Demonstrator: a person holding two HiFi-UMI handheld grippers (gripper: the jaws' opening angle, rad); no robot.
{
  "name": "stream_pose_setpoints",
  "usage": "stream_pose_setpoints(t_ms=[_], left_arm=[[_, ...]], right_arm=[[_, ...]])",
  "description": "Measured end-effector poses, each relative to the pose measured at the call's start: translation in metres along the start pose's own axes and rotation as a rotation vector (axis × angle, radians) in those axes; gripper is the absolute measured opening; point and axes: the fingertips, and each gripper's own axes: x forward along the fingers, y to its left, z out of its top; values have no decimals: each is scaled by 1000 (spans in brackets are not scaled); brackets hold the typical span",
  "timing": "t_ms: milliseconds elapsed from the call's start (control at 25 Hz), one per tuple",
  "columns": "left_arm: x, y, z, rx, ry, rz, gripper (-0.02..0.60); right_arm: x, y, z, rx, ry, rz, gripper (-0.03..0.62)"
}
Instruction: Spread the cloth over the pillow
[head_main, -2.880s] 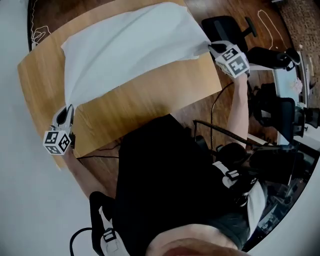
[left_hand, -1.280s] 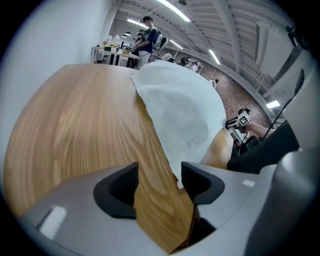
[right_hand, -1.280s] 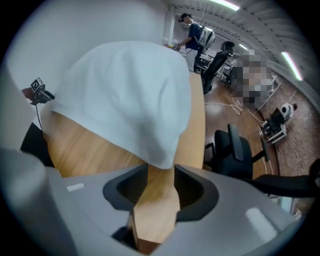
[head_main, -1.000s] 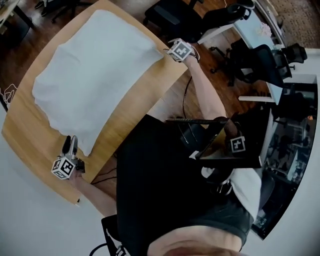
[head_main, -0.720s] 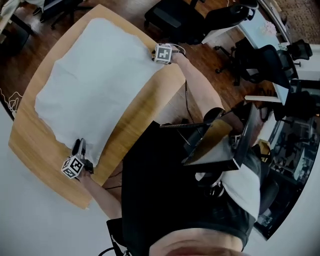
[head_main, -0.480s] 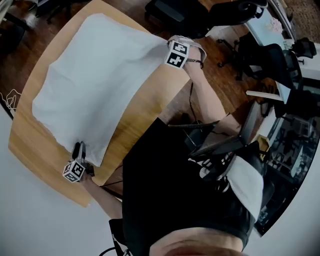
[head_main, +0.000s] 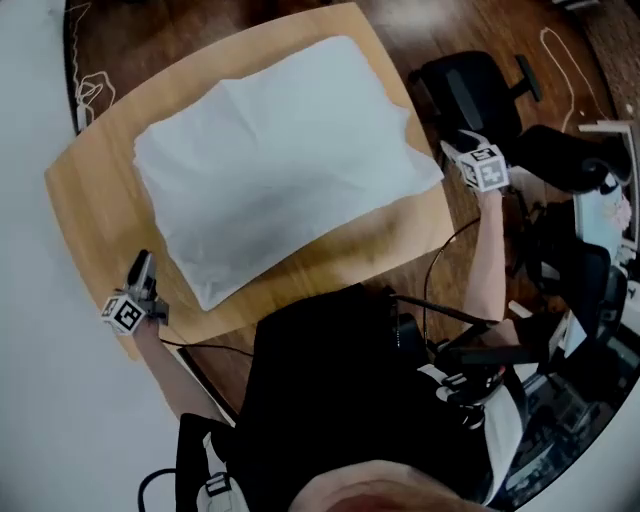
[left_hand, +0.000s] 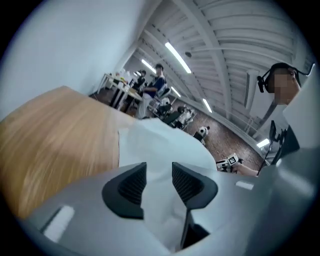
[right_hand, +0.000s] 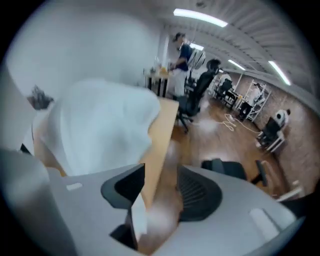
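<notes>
A white cloth (head_main: 280, 160) lies spread over the pillow on the wooden table (head_main: 90, 200); the pillow itself is hidden under it. My left gripper (head_main: 140, 265) rests at the table's near left, a little apart from the cloth's edge. In the left gripper view its jaws (left_hand: 159, 172) stand partly apart and point at the cloth (left_hand: 165, 145), with no pad pressing on it. My right gripper (head_main: 455, 150) hangs past the table's right edge, beside the cloth's right corner. Its jaws (right_hand: 161, 175) are opening, with the table edge (right_hand: 162, 125) and floor showing between them.
Black office chairs (head_main: 470, 85) stand on the wood floor just right of the table, with cables lying near them. A pale wall runs along the left. The person's dark torso fills the bottom of the head view. People and desks show far off in both gripper views.
The right gripper has come off the cloth's corner and now sits past the table's right edge. The cloth has settled flatter. The left gripper stays near the front left corner.
</notes>
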Motion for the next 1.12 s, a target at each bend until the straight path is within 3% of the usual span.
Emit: stream_pose_setpoints(t_ms=[80, 160, 280, 360, 400, 440, 480, 520, 560, 600, 680, 760, 840, 880, 1000, 1040, 1120], left_arm=[[40, 20, 64, 29, -72, -18, 203], [93, 35, 113, 62, -63, -42, 306], [168, 57, 149, 41, 53, -17, 370], [198, 73, 140, 17, 183, 5, 370], [209, 77, 129, 14, 245, 11, 365], [217, 78, 122, 13, 279, 12, 332], [223, 77, 123, 15, 271, 13, 281], [223, 74, 132, 23, 227, 21, 207], [219, 71, 146, 40, 164, 32, 85], [211, 68, 162, 61, 101, 38, 36], [192, 58, 186, 109, 14, 26, 15], [179, 50, 193, 136, -17, -3, 14], [183, 52, 191, 137, -1, -7, 22], [190, 56, 187, 127, 20, 0, 92], [212, 58, 163, 63, 99, -23, 152], [218, 55, 157, 54, 120, -31, 131], [217, 52, 157, 59, 109, -20, 14]], right_arm=[[8, 5, 73, 1, -74, 69, 204], [16, 11, 147, 3, -146, 143, 236], [31, 19, 249, 18, -247, 258, 302], [39, 22, 303, 34, -300, 318, 298], [41, 22, 322, 41, -319, 335, 205], [41, 21, 334, 46, -331, 339, 63], [39, 19, 340, 48, -338, 327, 14], [32, 15, 342, 44, -351, 300, 14], [20, 12, 344, 28, -374, 262, 12], [4, 12, 346, -1, -407, 221, 12], [-27, 19, 351, -84, -474, 161, 10], [-47, 32, 351, -154, -515, 140, 7], [-59, 37, 352, -181, -544, 136, 6], [-62, 37, 353, -187, -553, 131, 6], [-58, 36, 360, -180, -570, 128, 5], [-58, 36, 361, -175, -579, 130, 5], [-64, 38, 362, -171, -606, 130, 5]])
